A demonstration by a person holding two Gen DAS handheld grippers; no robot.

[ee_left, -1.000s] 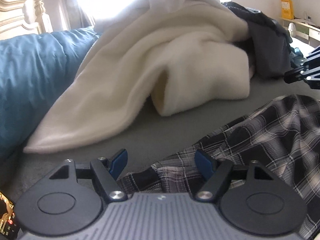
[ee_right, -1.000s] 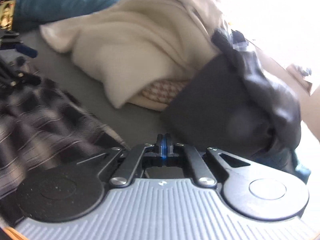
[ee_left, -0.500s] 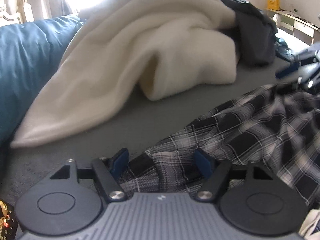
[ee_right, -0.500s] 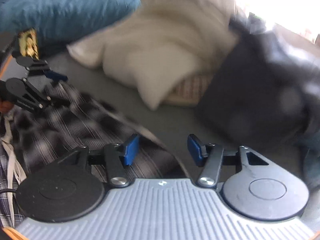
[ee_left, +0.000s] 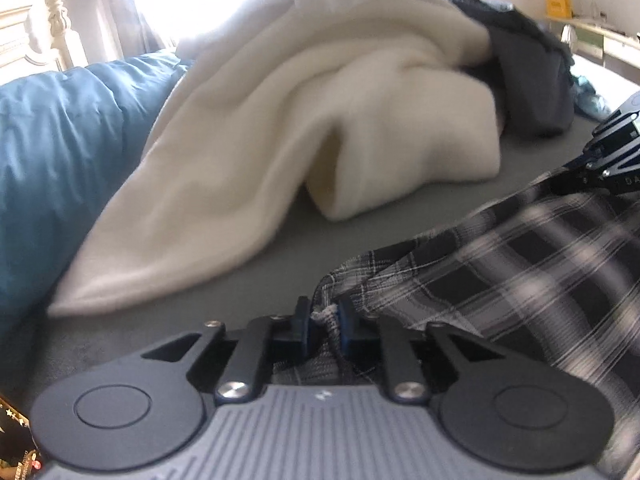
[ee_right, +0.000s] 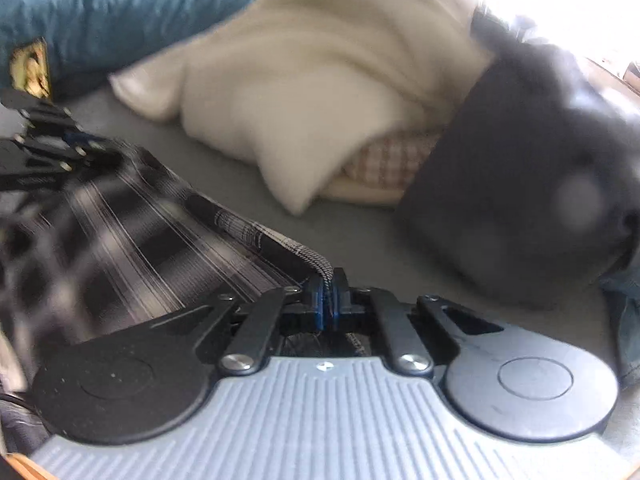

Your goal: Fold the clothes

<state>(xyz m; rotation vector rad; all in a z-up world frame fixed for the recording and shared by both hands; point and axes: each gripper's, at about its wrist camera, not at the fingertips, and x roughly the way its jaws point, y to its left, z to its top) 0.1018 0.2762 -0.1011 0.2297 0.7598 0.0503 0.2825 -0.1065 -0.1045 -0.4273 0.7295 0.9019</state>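
A black-and-white plaid garment (ee_left: pixel 500 272) lies across the grey bed sheet (ee_left: pixel 248 276) and is stretched between both grippers. In the left wrist view, my left gripper (ee_left: pixel 323 320) is closing its jaws on a bunched corner of the plaid, and the blue pads press the cloth. In the right wrist view, my right gripper (ee_right: pixel 328 292) is shut on the plaid garment's (ee_right: pixel 140 220) hemmed edge. Each gripper shows in the other's view: the right gripper (ee_left: pixel 612 152) at the far right, the left gripper (ee_right: pixel 52 140) at the far left.
A cream fleece blanket (ee_left: pixel 300 120) is heaped behind the plaid, with a blue duvet (ee_left: pixel 60 140) to its left. Dark grey clothes (ee_right: pixel 520 184) are piled at the right, over a beige checked cloth (ee_right: pixel 392 156). A white headboard (ee_left: pixel 40 40) stands at the back left.
The left jaws went from wide open to pinching the plaid corner. The right jaws opened, then shut on the plaid edge. The cloth now runs taut between the two grippers.
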